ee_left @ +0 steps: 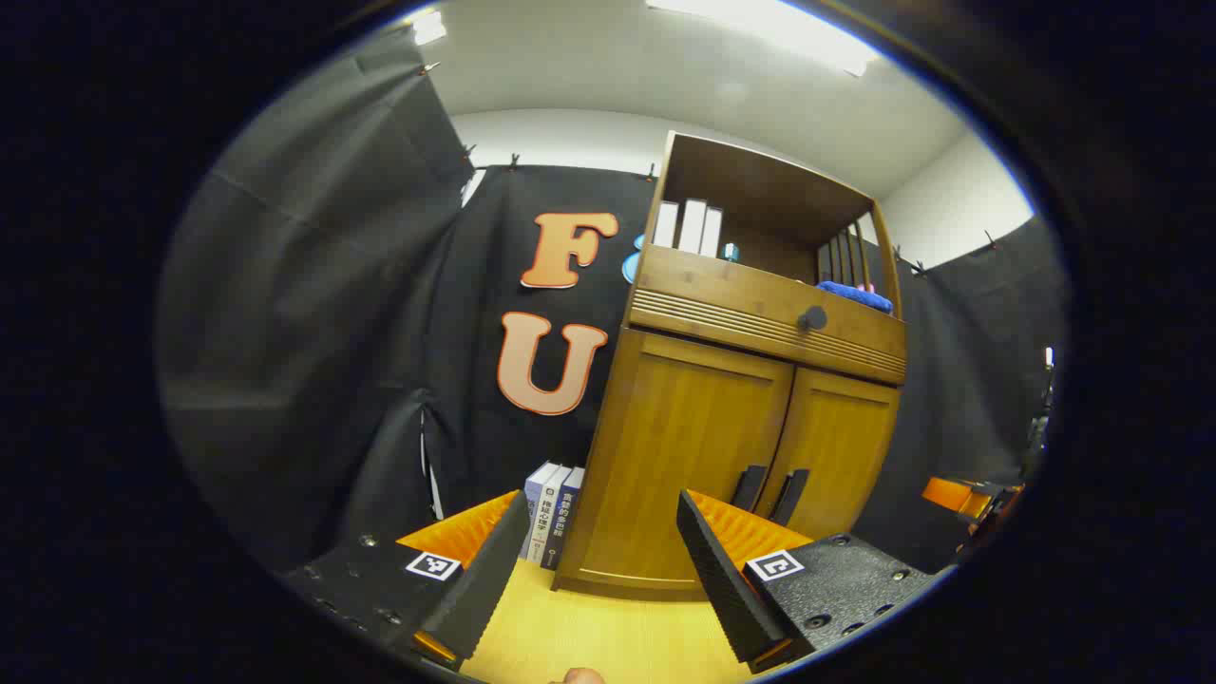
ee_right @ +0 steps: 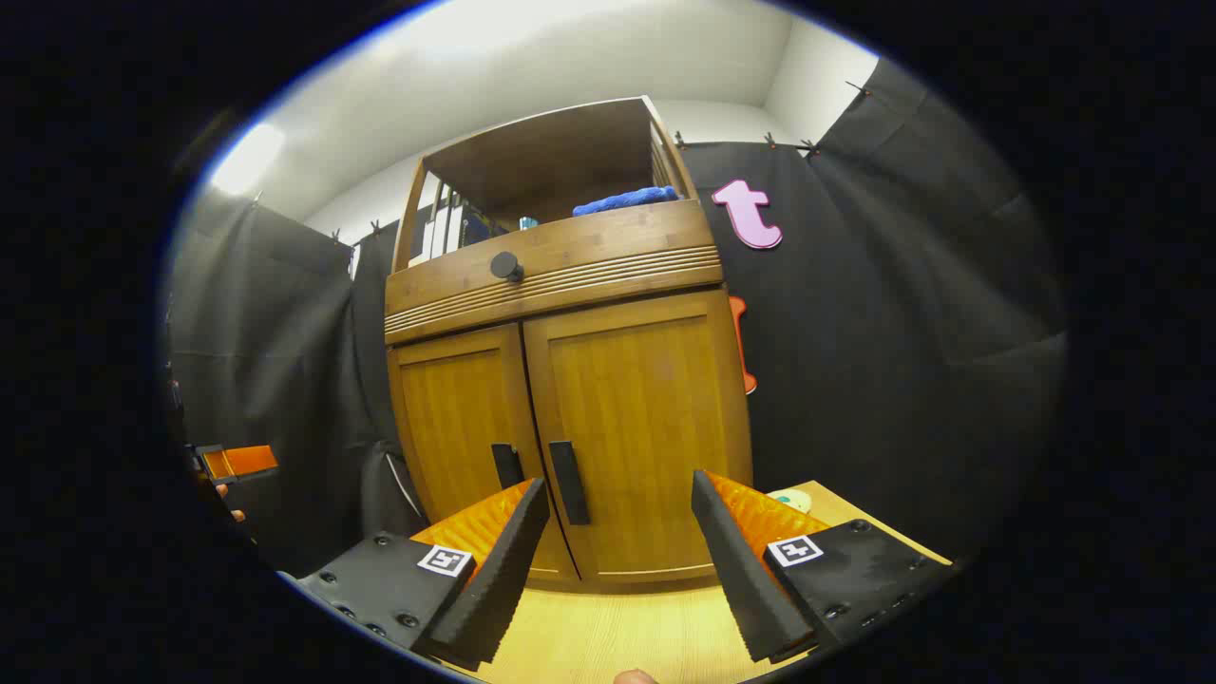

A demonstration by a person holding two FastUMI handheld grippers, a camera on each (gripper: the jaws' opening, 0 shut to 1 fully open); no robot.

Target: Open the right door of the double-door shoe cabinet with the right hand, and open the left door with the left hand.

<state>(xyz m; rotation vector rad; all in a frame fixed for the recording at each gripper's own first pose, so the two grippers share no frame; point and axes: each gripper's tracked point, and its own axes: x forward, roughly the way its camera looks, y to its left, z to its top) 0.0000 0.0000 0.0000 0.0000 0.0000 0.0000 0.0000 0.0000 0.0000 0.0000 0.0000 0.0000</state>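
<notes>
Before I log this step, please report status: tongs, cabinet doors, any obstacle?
Left tongs open, right tongs open, both empty. Cabinet doors both closed, handles untouched. No obstacle seen.

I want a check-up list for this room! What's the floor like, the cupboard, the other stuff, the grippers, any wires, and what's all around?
Surface: light wooden board under the cabinet, bare in front of it.
Job's things: shoe cabinet; left door and right door both closed; two dark handles side by side at the middle seam.
Clutter: blue cloth and white books on the open top shelf; a dark knob on the drawer front; more books standing left of the cabinet.
Grippers: left gripper and right gripper both open, short of the doors, holding nothing.
Cables: nothing seen.
Surroundings: black cloth wall, white ceiling with lights.
</notes>
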